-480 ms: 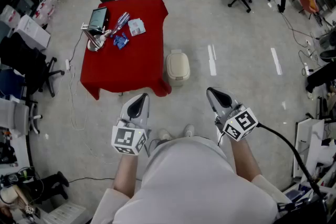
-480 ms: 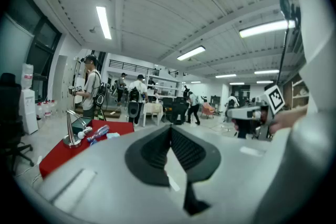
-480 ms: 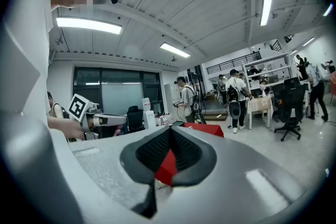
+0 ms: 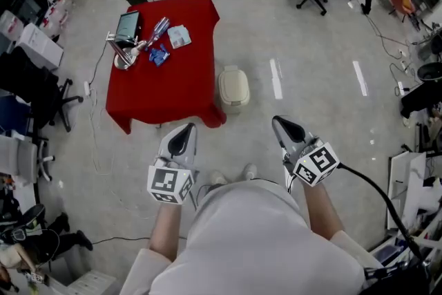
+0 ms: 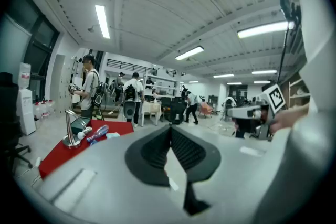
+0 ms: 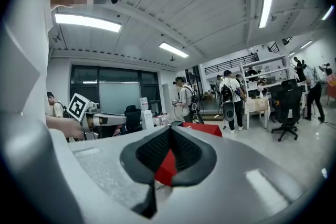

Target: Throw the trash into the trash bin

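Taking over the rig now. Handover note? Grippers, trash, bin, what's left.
Left gripper: shut, empty.
Right gripper: shut, empty.
Both short of the table.
Trash: blue wrappers, white packet, bottle on the red table's far left.
Bin: on the floor beside the table's right edge, lid looks shut.
Done: nothing binned that I can see.
Left: grab each piece, drop it in.

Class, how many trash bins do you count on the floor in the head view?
1. The beige trash bin stands on the floor beside the red table's right edge. Others could be hidden among the clutter around the room.
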Demonstrator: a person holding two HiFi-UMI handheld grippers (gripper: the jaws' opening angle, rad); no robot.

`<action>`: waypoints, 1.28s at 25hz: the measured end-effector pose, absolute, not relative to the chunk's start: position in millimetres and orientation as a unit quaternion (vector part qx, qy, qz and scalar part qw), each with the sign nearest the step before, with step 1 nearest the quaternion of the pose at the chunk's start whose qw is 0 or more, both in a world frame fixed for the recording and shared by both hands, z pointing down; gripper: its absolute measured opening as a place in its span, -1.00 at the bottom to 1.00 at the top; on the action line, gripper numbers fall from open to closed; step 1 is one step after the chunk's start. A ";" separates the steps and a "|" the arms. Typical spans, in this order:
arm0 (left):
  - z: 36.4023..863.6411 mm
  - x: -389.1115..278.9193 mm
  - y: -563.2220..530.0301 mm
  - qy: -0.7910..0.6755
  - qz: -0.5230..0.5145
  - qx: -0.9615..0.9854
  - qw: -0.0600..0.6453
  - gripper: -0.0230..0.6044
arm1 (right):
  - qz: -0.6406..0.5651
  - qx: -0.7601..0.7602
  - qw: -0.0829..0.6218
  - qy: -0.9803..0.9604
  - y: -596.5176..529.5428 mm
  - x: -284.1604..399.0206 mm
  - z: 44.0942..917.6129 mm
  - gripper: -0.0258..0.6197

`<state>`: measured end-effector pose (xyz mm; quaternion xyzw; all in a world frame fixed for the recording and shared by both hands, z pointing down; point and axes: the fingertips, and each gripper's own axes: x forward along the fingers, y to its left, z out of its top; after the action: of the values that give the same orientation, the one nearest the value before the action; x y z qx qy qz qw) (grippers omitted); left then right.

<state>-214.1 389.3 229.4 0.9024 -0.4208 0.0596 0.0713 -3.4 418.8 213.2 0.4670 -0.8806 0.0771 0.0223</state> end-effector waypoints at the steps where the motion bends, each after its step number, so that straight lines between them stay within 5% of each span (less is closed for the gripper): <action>1: 230.2 -215.5 389.1 -0.419 0.060 0.903 0.072 -0.91 | 0.077 0.467 0.023 -0.880 418.8 -5.8 213.0 -0.92; 32: 258.4 -242.9 355.8 -0.425 0.093 0.896 0.093 -0.91 | 0.082 0.439 0.032 -0.894 370.5 -39.6 228.6 -0.92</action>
<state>-242.9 355.8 258.4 0.8956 -0.4249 0.0930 0.0930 -39.6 370.5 228.6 0.4393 -0.8940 0.0821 0.0322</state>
